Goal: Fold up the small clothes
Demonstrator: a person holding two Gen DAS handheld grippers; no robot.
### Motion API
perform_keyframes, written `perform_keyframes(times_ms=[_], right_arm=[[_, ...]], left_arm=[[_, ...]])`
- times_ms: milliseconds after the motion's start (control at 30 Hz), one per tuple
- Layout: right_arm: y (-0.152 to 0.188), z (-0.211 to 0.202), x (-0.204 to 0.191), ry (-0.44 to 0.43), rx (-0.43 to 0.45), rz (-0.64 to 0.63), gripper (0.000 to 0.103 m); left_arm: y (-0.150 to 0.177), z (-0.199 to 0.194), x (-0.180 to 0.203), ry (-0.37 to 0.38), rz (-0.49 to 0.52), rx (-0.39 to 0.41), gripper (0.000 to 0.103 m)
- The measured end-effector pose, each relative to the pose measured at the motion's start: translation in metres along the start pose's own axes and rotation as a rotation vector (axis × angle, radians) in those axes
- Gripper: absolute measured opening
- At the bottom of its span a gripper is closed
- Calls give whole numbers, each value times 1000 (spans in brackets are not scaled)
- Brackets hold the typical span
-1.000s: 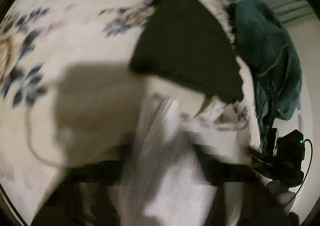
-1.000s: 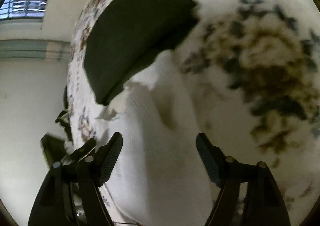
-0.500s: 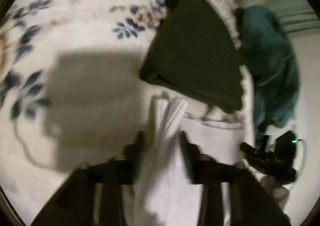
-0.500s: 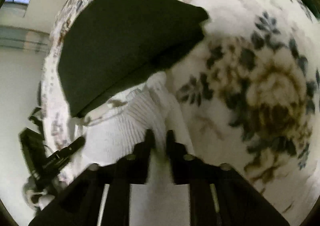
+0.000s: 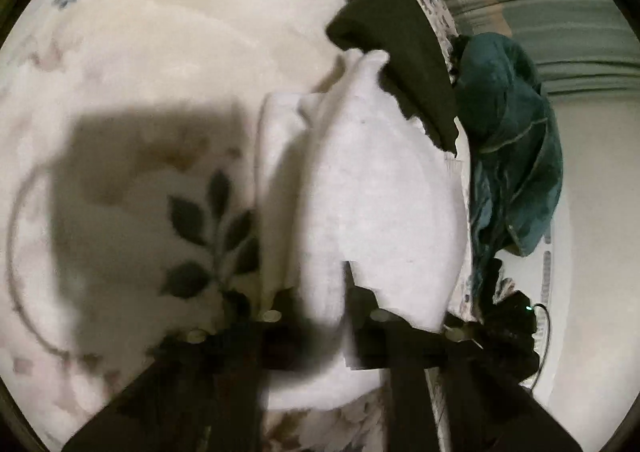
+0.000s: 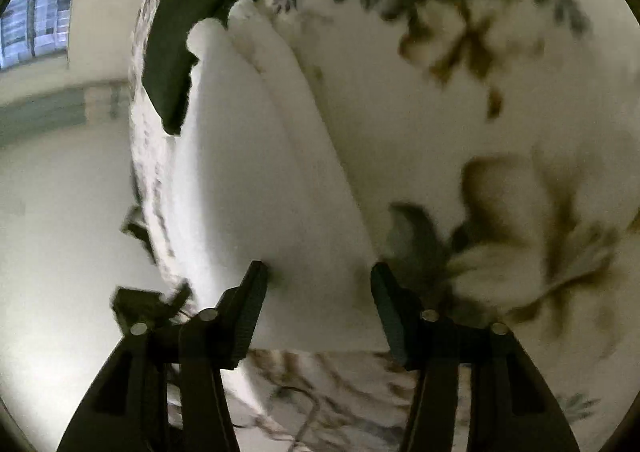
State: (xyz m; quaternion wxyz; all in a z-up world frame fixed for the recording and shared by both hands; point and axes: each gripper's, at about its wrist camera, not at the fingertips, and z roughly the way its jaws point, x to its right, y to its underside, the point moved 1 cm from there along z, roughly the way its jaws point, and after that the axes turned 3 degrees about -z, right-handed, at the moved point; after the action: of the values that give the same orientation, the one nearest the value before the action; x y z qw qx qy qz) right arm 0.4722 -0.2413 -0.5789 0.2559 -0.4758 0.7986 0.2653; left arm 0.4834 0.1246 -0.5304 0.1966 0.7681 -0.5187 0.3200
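Note:
A white knitted garment [image 5: 380, 192] lies folded lengthwise on the floral bedspread [image 5: 160, 52]. Its far tip touches a black garment [image 5: 400, 40]. My left gripper [image 5: 316, 292] is blurred at the near end and shut on the white garment, with cloth bunched between its fingers. In the right wrist view the white garment [image 6: 260, 172] runs away toward the black garment [image 6: 200, 12]. My right gripper [image 6: 320, 276] straddles the near edge, jaws apart and closing. Cloth lies between the pads and the left pad touches it.
A teal garment [image 5: 512, 140] hangs over the bed's edge at the right. A black device [image 5: 516, 316] with a green light and a cable sits below it, and also shows in the right wrist view [image 6: 136, 300]. A window [image 6: 36, 20] is at the upper left.
Both grippers moved along the bed and the white garment now fills more of each view. Left jaws opened, then shut on the cloth. Right jaws, nearly shut half a second ago, now stand apart.

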Motion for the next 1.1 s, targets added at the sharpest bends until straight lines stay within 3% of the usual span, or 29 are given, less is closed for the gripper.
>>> perform_keyframes(times_ms=[33,100,200,300,400,433,467,500,533,667,700,733,767,800,867,933,1000,1067,1100], right_arm=[[1,0,-1,3,29,-1,11],[3,-8,-4,21,75,-19,9],[-2,-29,2,93,163,0,2],[-10,-23,8,119,75,-16,3],[-20,-28,-16,115,47,-97,6],[-24,-29,-25,111,57,-107,10],[-36,-33,-34,91,86,-129,15],[-45,-33,-42,81,103,-139,40],[-49,-32,-46,78,113,-140,56],[-99,-1,-71,59,102,-114,57],[-110,9,-77,68,95,-116,57],[-116,12,-80,75,93,-121,54],[-124,19,-88,105,95,-152,41],[-128,22,-94,141,112,-181,9],[-135,20,-105,197,157,-209,7],[-143,16,-102,239,186,-207,6],[-152,33,-89,219,87,-155,7],[-152,38,-89,200,37,-163,10],[-153,37,-92,187,26,-165,18]], left_arm=[[-2,-2,4,-12,8,23,8],[-4,-6,5,-56,7,46,8],[-7,-2,-4,-112,-4,9,8],[-12,-5,22,-138,102,-53,16],[-32,-10,49,-152,189,-18,30],[-43,-6,56,-148,206,-5,34],[-55,1,59,-154,210,-2,44],[-70,11,62,-159,203,0,51],[-80,20,62,-160,200,-4,53],[-123,59,69,-157,210,-28,51],[-130,66,73,-159,224,-19,36],[-134,68,75,-154,230,6,10],[-135,67,72,-154,224,9,7],[-141,66,70,-163,209,30,7],[-150,72,57,-203,169,22,7],[-154,80,43,-197,110,-21,8],[-149,72,48,-193,124,-40,14],[-139,51,58,-173,138,-38,31],[-132,43,63,-153,141,-29,44]])
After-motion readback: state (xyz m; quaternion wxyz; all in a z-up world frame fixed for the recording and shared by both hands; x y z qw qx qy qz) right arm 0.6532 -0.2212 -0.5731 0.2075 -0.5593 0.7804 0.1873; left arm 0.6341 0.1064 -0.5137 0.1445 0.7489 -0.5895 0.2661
